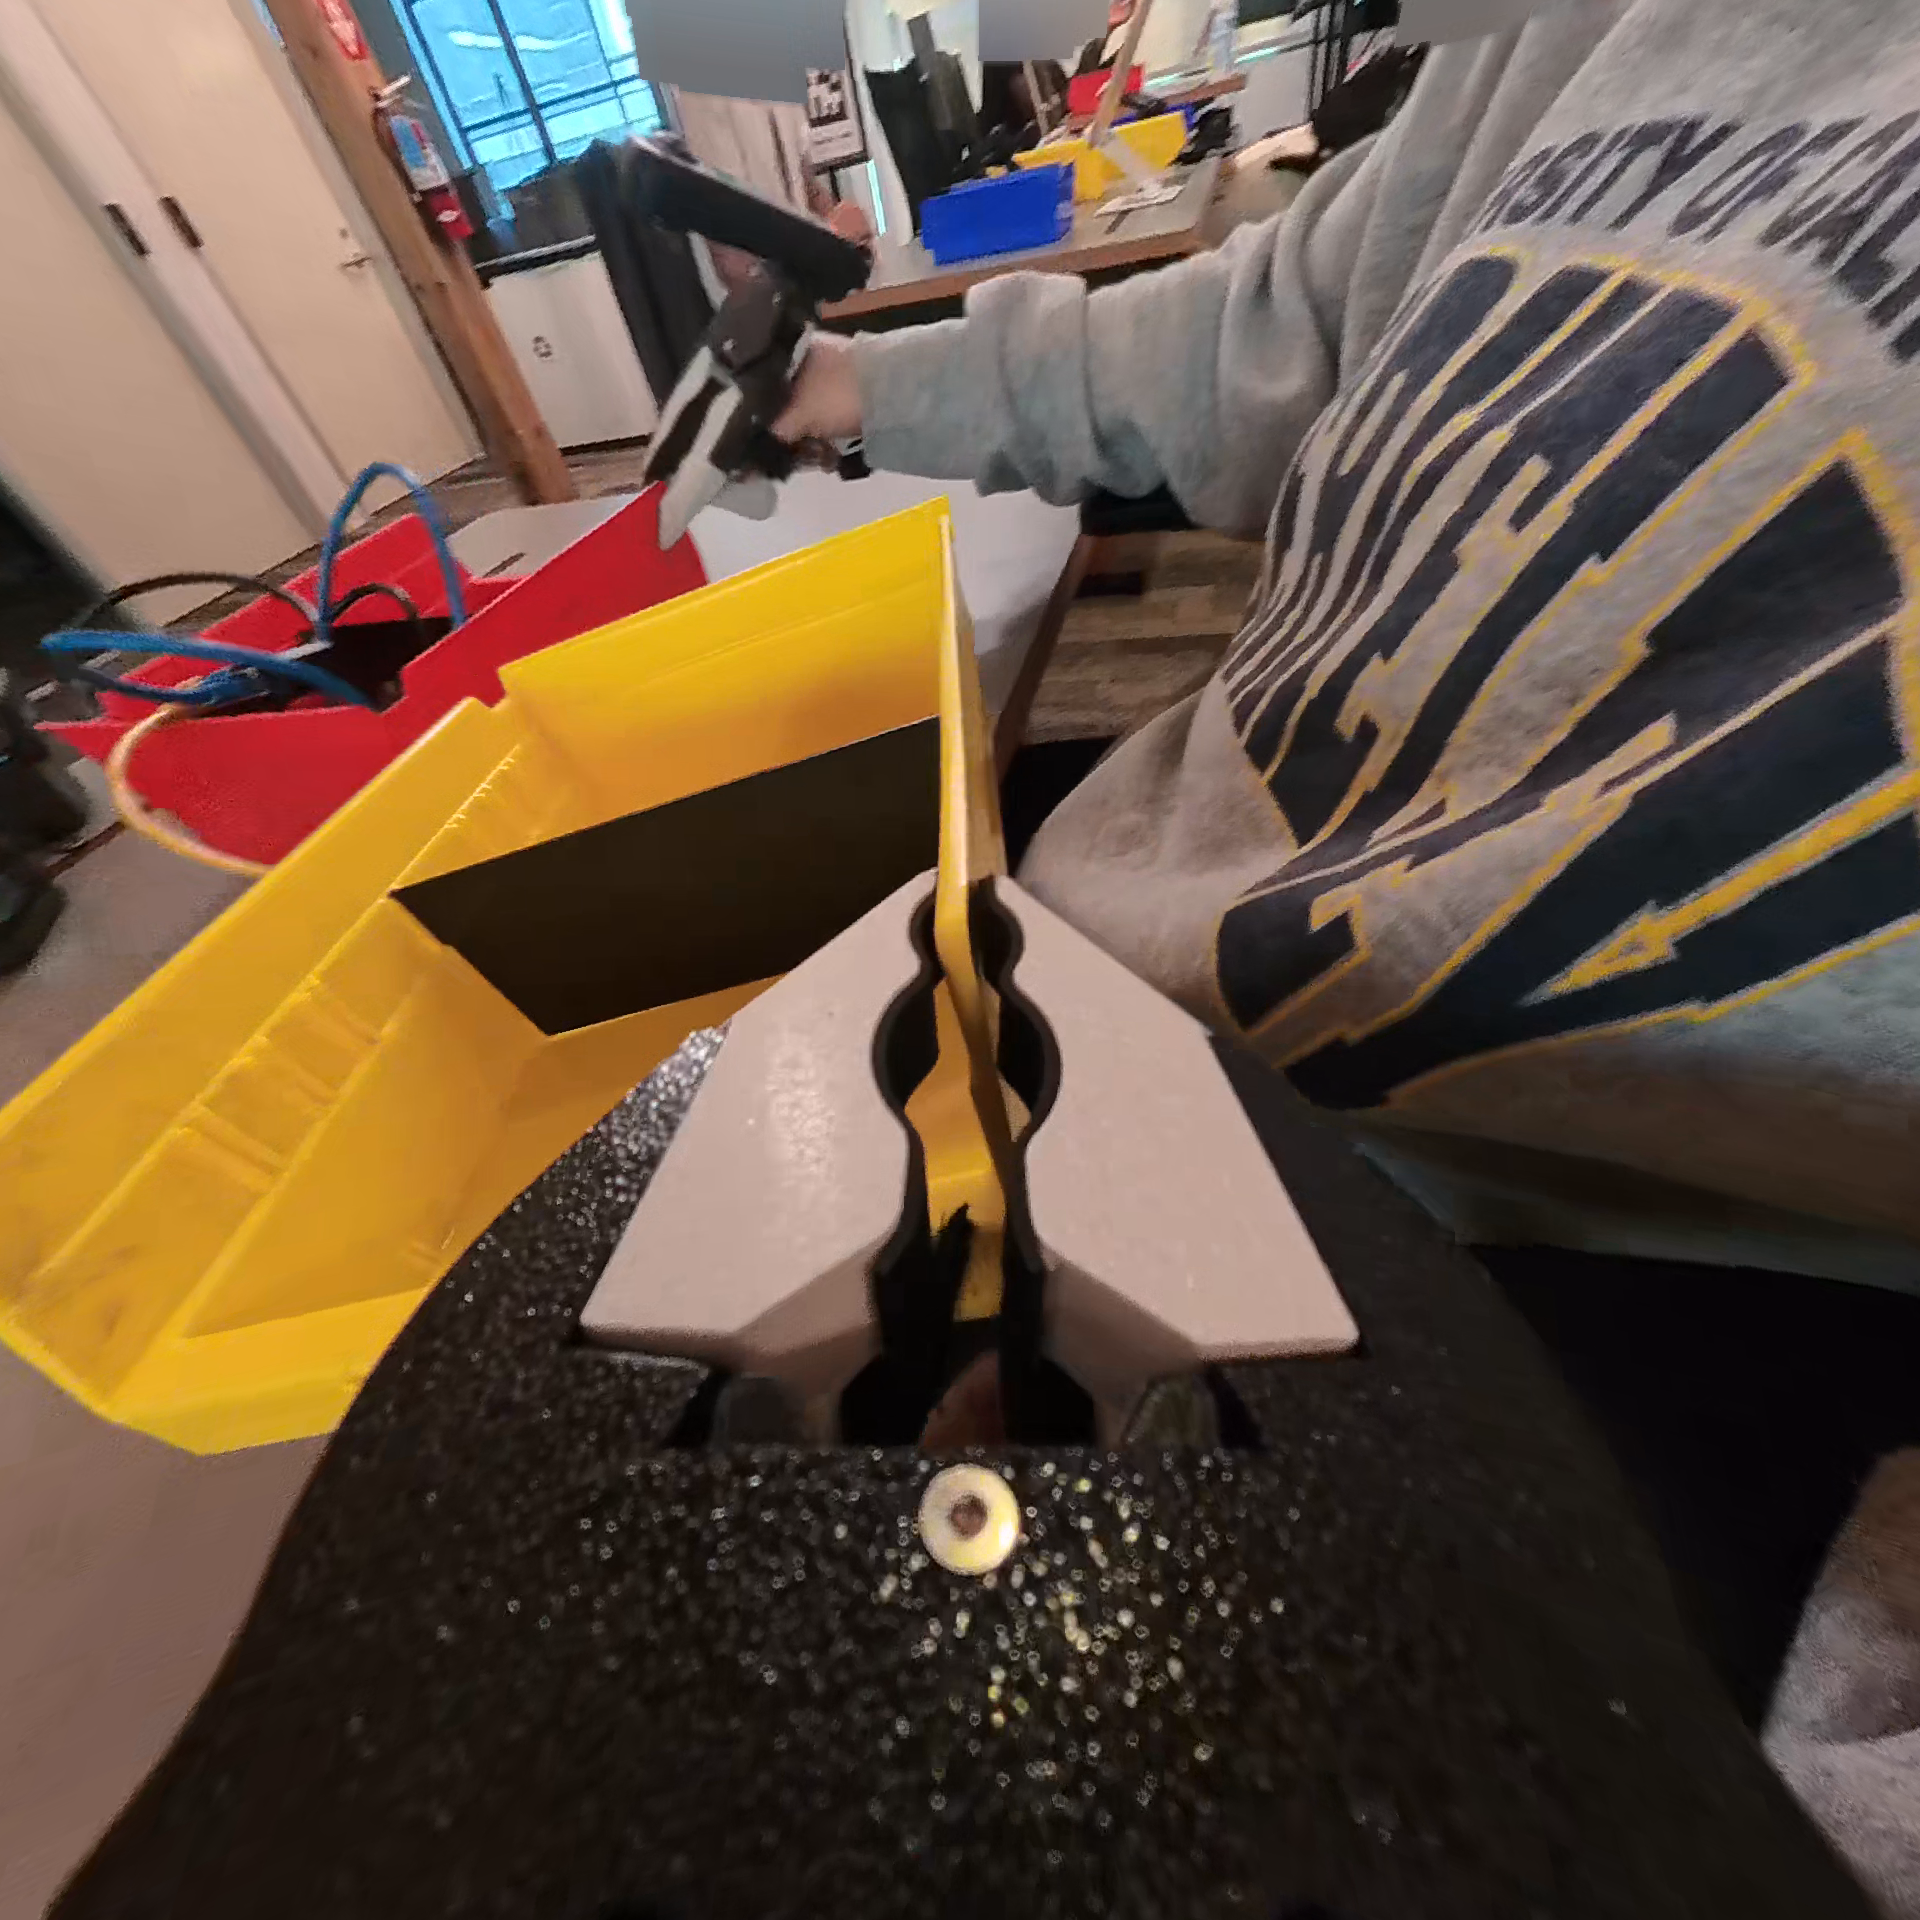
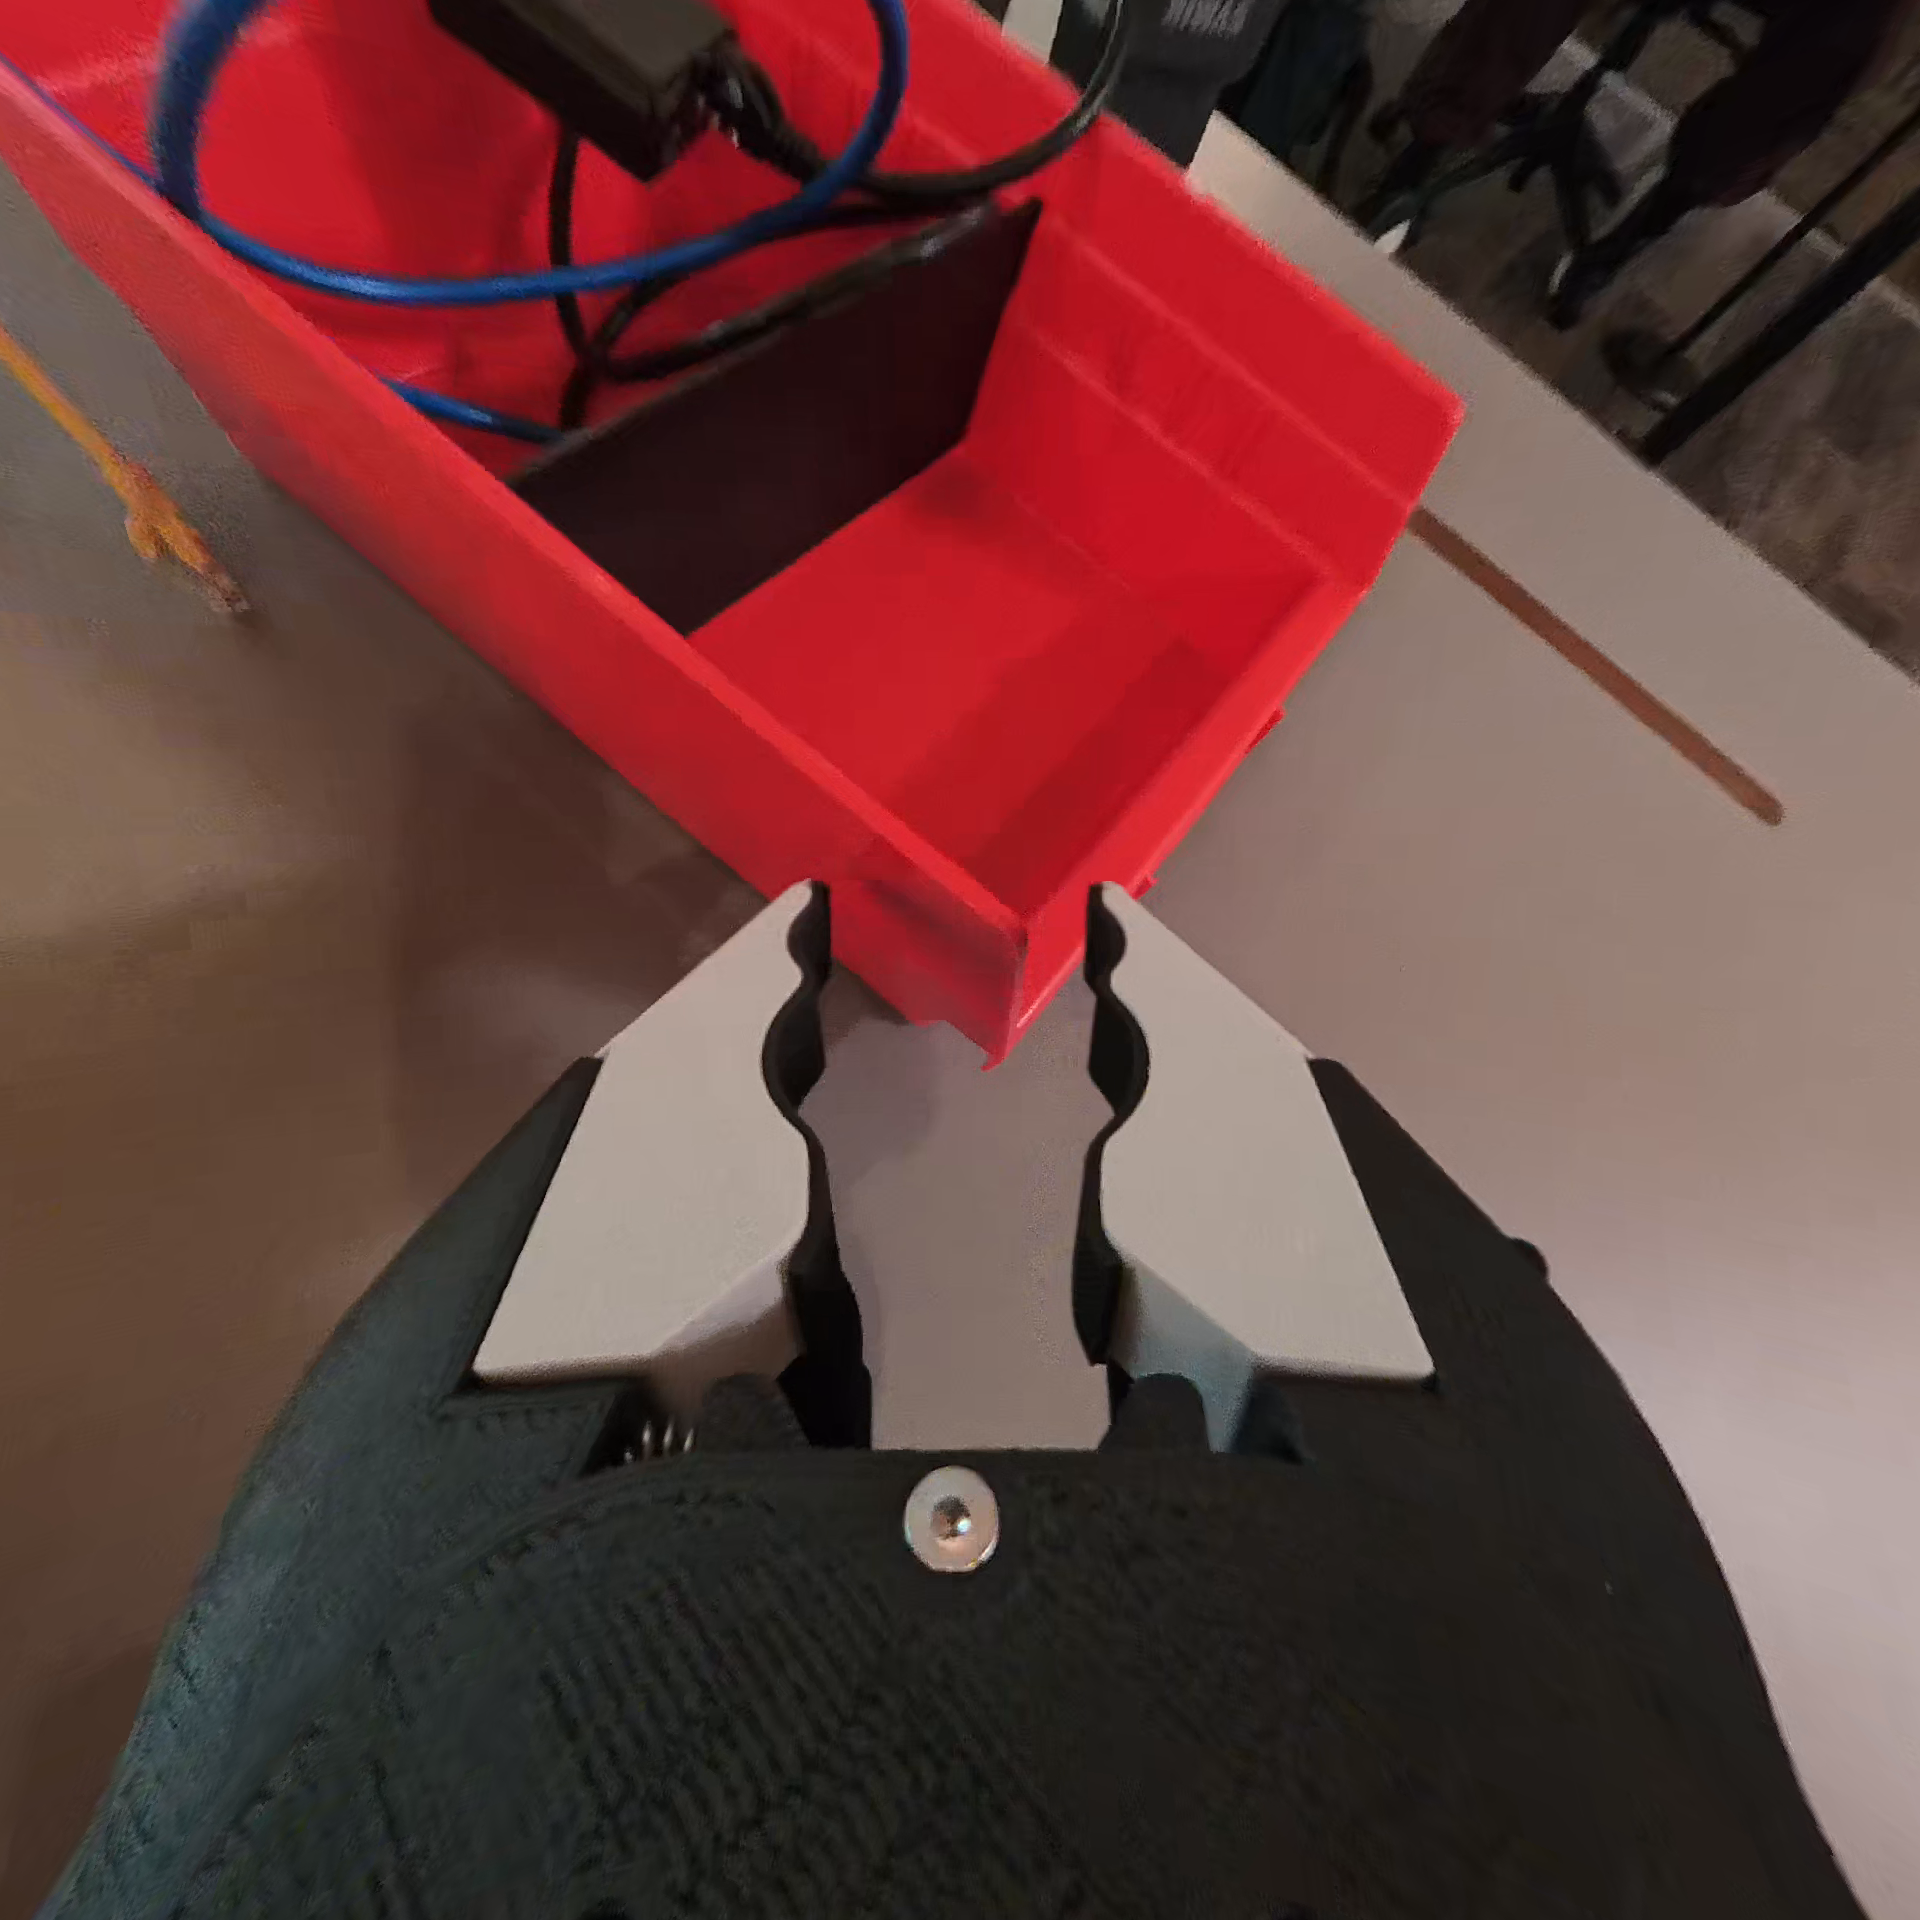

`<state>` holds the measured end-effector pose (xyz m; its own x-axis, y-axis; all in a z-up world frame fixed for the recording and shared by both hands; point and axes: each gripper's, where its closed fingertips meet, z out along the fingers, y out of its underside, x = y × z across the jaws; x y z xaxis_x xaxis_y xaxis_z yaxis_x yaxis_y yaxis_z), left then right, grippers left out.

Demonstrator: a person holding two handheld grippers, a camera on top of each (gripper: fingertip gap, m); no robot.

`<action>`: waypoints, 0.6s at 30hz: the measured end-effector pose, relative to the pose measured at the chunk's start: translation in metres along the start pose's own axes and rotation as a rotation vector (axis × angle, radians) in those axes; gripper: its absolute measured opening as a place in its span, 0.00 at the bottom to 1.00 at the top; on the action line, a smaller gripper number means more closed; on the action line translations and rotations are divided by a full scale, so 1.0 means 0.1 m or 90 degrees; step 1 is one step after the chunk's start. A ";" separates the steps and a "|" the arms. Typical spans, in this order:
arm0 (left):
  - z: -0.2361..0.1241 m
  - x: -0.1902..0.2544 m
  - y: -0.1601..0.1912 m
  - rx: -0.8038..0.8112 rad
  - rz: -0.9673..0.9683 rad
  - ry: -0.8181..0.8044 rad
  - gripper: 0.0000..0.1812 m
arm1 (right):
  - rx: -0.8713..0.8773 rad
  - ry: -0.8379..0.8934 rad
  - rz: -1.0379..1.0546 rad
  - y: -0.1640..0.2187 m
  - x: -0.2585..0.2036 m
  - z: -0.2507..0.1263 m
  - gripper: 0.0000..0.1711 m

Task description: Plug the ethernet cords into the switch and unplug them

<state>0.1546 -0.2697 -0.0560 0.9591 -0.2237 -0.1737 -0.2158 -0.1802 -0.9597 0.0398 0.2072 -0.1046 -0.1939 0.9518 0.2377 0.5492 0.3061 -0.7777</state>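
Note:
In the left wrist view, my left gripper [image 1: 961, 904] is shut on the thin side wall of a yellow bin [image 1: 312, 1039] with a black divider [image 1: 675, 894] and nothing else in it. Beyond it stands a red bin [image 1: 270, 769] with blue cord [image 1: 343, 540] looping out. My right gripper [image 1: 675, 509] hangs at the red bin's far corner. In the right wrist view, my right gripper [image 2: 958, 896] is open, its fingertips either side of the red bin's [image 2: 1247, 343] near corner. The black switch [image 2: 592, 83] lies at the bin's far end with a blue cord [image 2: 520, 281] and a black cord [image 2: 1039, 145].
A black divider [image 2: 810, 436] splits the red bin, and its near compartment holds nothing. An orange cord [image 2: 145, 499] lies on the grey table [image 2: 1455, 1039] left of the bin. A person in a grey sweatshirt [image 1: 1507, 727] is close on the right. The table edge runs along the upper right. Tip to tip, the grippers are about 50 cm apart.

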 end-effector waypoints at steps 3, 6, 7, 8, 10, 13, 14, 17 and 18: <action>0.22 0.14 -0.06 0.004 0.010 0.039 0.01 | 0.046 0.017 -0.008 -0.14 -0.02 -0.27 0.29; 0.52 0.19 -0.11 0.000 0.032 0.060 0.01 | 0.076 0.047 -0.025 -0.22 0.00 -0.61 0.29; 0.64 0.18 -0.12 -0.005 0.038 0.067 0.01 | 0.087 0.051 -0.023 -0.24 0.00 -0.74 0.28; 0.76 0.16 -0.13 -0.007 0.045 0.070 0.01 | 0.101 0.050 -0.017 -0.26 -0.01 -0.86 0.28; 1.04 0.14 -0.12 -0.014 0.048 0.083 0.01 | 0.127 0.031 0.015 -0.29 -0.08 -1.10 0.28; 1.43 0.08 -0.14 -0.017 0.084 0.099 0.01 | 0.078 -0.050 0.105 -0.11 -0.32 -1.29 0.33; 1.55 0.06 -0.17 -0.014 0.082 0.109 0.01 | 0.043 -0.069 0.124 0.00 -0.40 -1.31 0.35; 1.93 0.04 -0.22 -0.003 0.101 0.128 0.01 | -0.050 -0.098 0.158 0.29 -0.55 -1.32 0.36; 2.05 0.05 -0.23 -0.001 0.103 0.134 0.01 | -0.087 -0.093 0.165 0.39 -0.55 -1.31 0.36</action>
<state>0.2019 -0.0700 -0.0800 0.8530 -0.4438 -0.2746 -0.3637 -0.1281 -0.9227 0.1784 0.1696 -0.0714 -0.1419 0.9885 -0.0514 0.6976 0.0630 -0.7138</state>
